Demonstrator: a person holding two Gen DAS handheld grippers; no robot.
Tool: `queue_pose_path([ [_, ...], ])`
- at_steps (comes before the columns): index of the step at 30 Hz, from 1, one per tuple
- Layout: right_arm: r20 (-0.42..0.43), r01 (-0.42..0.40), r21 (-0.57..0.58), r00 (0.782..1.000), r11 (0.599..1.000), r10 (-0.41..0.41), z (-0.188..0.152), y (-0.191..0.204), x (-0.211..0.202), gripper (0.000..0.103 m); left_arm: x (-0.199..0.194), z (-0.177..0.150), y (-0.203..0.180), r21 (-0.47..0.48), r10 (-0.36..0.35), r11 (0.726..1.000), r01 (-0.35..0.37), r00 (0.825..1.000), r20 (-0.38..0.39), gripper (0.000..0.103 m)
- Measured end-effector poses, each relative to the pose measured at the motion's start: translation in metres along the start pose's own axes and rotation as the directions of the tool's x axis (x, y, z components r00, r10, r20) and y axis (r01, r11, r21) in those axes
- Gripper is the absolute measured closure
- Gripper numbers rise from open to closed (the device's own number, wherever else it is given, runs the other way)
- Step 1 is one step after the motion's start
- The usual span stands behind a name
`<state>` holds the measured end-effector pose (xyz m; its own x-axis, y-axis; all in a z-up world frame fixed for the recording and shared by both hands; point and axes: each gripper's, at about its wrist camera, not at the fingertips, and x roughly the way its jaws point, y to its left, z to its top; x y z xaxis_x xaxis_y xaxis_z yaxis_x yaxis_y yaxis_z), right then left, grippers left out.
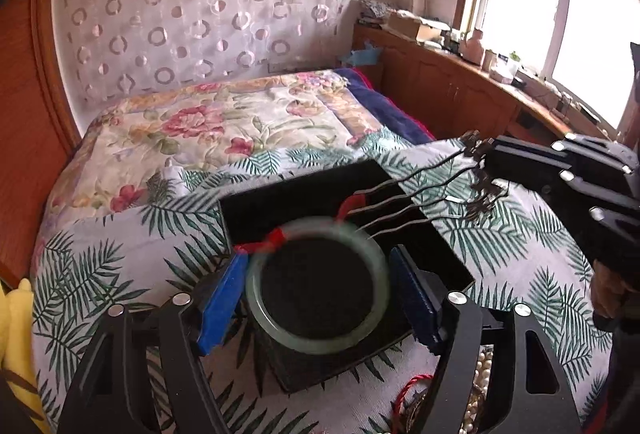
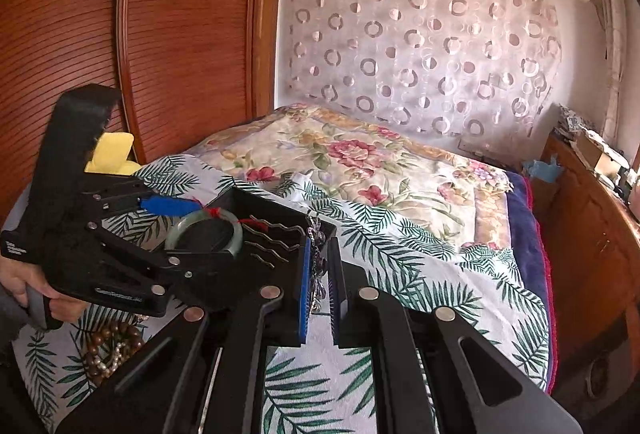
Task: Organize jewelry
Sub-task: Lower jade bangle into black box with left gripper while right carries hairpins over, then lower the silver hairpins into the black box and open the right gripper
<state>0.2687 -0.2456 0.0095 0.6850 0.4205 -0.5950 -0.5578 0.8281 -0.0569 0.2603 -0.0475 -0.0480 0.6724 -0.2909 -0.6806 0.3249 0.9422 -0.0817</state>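
Left wrist view puts your left gripper [image 1: 318, 290] low over the black rectangular jewelry stand [image 1: 304, 190], its 2 blue-padded fingers [image 1: 222, 298] spread around the pale green jade bangle with red cord [image 1: 318, 286]. The ring sits between the pads; whether they actually press its rim I cannot tell, as it is blurred. The bangle lies roughly flat, its opening facing up, red cord at its far edge toward the 4 wavy metal prongs [image 1: 396, 206] of the stand.

Your right gripper [image 2: 318, 266] comes in from the right, level with the stand's top, jaws clenched on a thin silver chain [image 2: 316, 254] that hangs vertically between the blue pads [image 2: 305, 274].

Only the right wrist view shows your left hand [image 2: 28, 286] wrapped on the handle, and brown wooden beads [image 2: 108, 346] on the palm-leaf print cloth [image 2: 400, 242]. Only the left view shows white pearls [image 1: 482, 370] near the right finger.
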Motion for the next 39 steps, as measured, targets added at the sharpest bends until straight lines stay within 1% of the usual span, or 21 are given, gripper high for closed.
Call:
queue_pose_path([
  [4, -0.002, -0.006, 0.003, 1.0, 1.0, 0.006, 0.004, 0.002, 0.006, 0.094, -0.007, 0.002, 0.006, -0.008, 0.001, 1.0, -0.001, 1.0, 0.021, 0.026],
  [7, -0.005, -0.019, 0.005, 1.0, 1.0, 0.019, 0.006, 0.004, 0.01, 0.094, -0.015, 0.0, 0.013, -0.02, 0.018, 1.0, -0.017, 0.999, 0.038, 0.026],
  [8, -0.007, -0.025, 0.003, 1.0, 1.0, 0.025, 0.007, 0.006, 0.012, 0.094, -0.018, 0.0, 0.016, -0.025, 0.021, 0.999, -0.02, 0.999, 0.041, 0.024],
  [9, -0.009, -0.031, 0.0, 0.999, 1.0, 0.031, 0.008, 0.01, 0.014, 0.094, -0.021, -0.001, 0.021, -0.034, 0.031, 0.999, -0.03, 0.998, 0.048, 0.02],
  [13, -0.019, -0.051, -0.021, 0.999, 0.999, 0.05, 0.009, 0.023, 0.025, 0.094, -0.036, -0.007, 0.035, -0.052, 0.088, 0.995, -0.085, 0.994, 0.07, 0.014],
  [14, -0.023, -0.055, -0.026, 0.998, 0.998, 0.055, 0.009, 0.028, 0.029, 0.094, -0.039, -0.009, 0.04, -0.057, 0.104, 0.993, -0.1, 0.992, 0.075, 0.011],
  [18, -0.05, -0.073, -0.032, 0.996, 0.997, 0.072, 0.009, 0.04, 0.046, 0.094, -0.051, -0.019, 0.052, -0.084, 0.135, 0.988, -0.128, 0.987, 0.088, 0.008],
  [25, -0.091, -0.076, -0.023, 0.993, 0.997, 0.073, 0.005, 0.048, 0.061, 0.094, -0.063, -0.038, 0.059, -0.11, 0.139, 0.985, -0.129, 0.987, 0.082, 0.008],
  [34, -0.129, -0.057, -0.022, 0.99, 0.998, 0.054, 0.0, 0.047, 0.07, 0.093, -0.069, -0.058, 0.052, -0.11, 0.134, 0.986, -0.127, 0.989, 0.065, 0.008],
  [36, -0.125, -0.046, -0.016, 0.991, 0.999, 0.044, -0.002, 0.048, 0.068, 0.092, -0.071, -0.064, 0.05, -0.112, 0.13, 0.986, -0.123, 0.99, 0.058, 0.008],
  [38, -0.121, -0.04, -0.016, 0.992, 0.999, 0.038, -0.002, 0.047, 0.064, 0.09, -0.074, -0.068, 0.048, -0.111, 0.13, 0.986, -0.124, 0.99, 0.053, 0.008],
  [39, -0.117, -0.039, -0.014, 0.992, 0.999, 0.037, -0.003, 0.047, 0.061, 0.082, -0.075, -0.07, 0.048, -0.111, 0.129, 0.986, -0.123, 0.99, 0.052, 0.008],
])
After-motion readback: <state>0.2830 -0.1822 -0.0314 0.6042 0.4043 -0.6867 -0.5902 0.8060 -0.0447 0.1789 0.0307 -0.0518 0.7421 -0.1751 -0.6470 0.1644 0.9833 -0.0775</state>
